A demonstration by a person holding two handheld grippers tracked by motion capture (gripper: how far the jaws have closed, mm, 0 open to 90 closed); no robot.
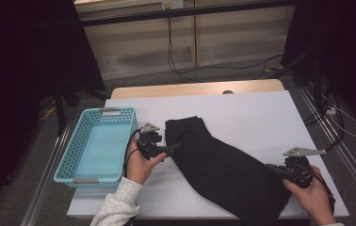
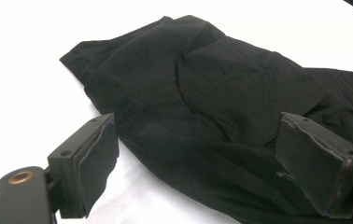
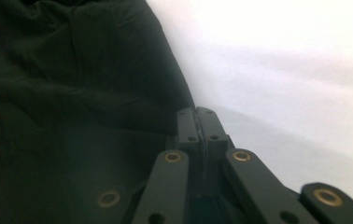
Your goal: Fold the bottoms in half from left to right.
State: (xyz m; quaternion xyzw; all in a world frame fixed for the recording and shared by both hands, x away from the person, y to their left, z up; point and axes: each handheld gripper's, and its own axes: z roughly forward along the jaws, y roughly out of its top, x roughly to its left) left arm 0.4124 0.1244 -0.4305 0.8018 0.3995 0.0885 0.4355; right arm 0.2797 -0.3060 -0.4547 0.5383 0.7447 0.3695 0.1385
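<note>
- Black garment [image 1: 223,165] lies on white tabletop [image 1: 261,117], no readable label.
- Left gripper [image 2: 198,154]: jaws apart, straddling its edge.
- Right gripper [image 3: 197,126]: jaws together beside garment's edge; cloth pinch unclear.

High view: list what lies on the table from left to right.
Light blue basket → left gripper, jaws open at the cloth's left edge → black cloth → right gripper, jaws closed at the cloth's right edge.
</note>
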